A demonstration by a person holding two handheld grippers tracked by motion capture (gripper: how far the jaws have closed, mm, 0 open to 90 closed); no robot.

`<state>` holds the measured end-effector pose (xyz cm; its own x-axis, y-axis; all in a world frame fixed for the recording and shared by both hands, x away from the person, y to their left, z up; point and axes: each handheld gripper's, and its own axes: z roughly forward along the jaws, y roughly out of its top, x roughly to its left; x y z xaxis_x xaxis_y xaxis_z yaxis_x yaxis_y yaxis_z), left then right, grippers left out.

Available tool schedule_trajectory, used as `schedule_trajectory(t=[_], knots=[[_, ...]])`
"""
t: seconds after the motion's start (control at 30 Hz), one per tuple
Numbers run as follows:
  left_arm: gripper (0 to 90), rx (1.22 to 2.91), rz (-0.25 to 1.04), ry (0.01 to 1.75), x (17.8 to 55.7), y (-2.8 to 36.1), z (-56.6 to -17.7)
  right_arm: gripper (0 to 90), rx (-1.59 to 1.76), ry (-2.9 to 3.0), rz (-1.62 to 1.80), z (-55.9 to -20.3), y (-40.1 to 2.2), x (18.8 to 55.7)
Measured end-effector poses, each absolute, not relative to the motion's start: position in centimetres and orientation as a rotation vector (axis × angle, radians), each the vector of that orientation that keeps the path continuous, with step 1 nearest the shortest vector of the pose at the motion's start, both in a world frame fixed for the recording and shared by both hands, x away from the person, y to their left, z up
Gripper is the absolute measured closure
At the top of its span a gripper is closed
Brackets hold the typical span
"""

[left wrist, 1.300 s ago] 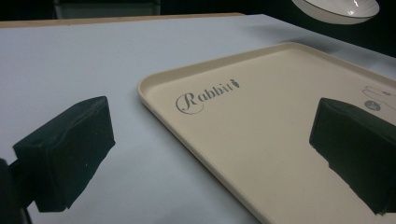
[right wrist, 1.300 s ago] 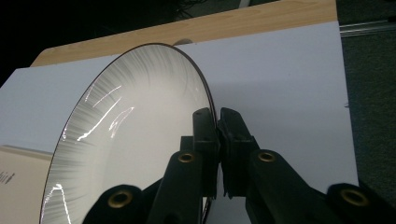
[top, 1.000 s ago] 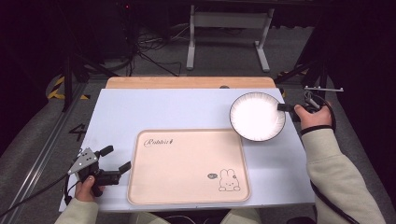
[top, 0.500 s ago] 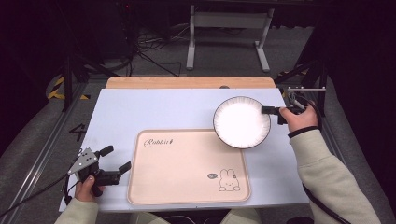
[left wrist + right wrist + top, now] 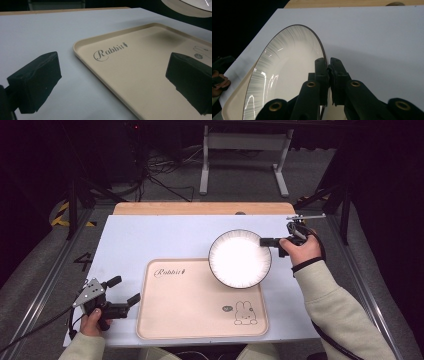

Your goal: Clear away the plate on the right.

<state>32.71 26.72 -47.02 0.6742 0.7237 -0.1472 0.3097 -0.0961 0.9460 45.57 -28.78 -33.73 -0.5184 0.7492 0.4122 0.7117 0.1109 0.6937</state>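
We've got the right gripper [image 5: 266, 241] clamped on the rim of a round, glossy white plate [image 5: 239, 258] with a thin dark edge, held over the far right corner of the smooth beige tray [image 5: 192, 312]. Our left gripper [image 5: 123, 290] sits wide open, holding nothing.

A recording rig in a dark lab or studio, not a home. The pale table [image 5: 150, 237] stands on bare grey floor, framed by metal rails [image 5: 367, 292]. Beyond the table's far edge, a metal stand [image 5: 245, 142] and loose cables [image 5: 160, 180] lie against black surroundings; yellow-black hazard tape [image 5: 62, 215] marks the floor left of the table.
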Motion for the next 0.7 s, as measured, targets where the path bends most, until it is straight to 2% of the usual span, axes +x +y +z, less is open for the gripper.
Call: schedule_trajectory(t=[0.7], knots=[[0.4,1.684,0.426,0.845,32.7,26.7,-47.0,85.9,1.402,2.496,1.445,-35.2,-22.1,45.2]])
